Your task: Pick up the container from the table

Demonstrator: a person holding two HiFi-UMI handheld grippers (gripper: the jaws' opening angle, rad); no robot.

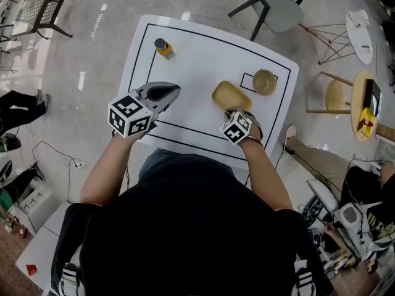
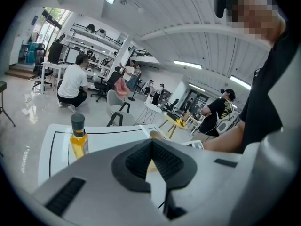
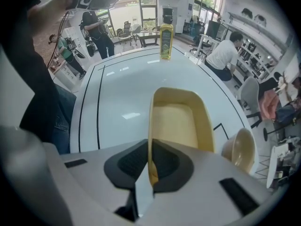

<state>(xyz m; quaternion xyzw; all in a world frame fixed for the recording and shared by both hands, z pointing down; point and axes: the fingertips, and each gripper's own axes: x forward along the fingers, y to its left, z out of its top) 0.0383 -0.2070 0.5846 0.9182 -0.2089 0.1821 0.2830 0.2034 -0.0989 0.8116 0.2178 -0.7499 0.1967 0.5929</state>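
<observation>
A shallow yellow container (image 1: 230, 95) lies on the white table (image 1: 197, 60), right of its middle. My right gripper (image 1: 235, 111) points steeply down at the container's near end. In the right gripper view its jaws are shut on the container's (image 3: 176, 121) near rim, which runs thin and upright between the black pads (image 3: 164, 161). My left gripper (image 1: 174, 91) hovers over the table's left half, apart from the container. In the left gripper view its pads (image 2: 136, 159) meet at the tips with nothing between them.
An oil bottle (image 1: 163, 47) with a dark cap stands at the table's far left. A tan bowl (image 1: 264, 82) sits just right of the container, beside a small black square outline. Chairs (image 1: 274, 8) and other people surround the table.
</observation>
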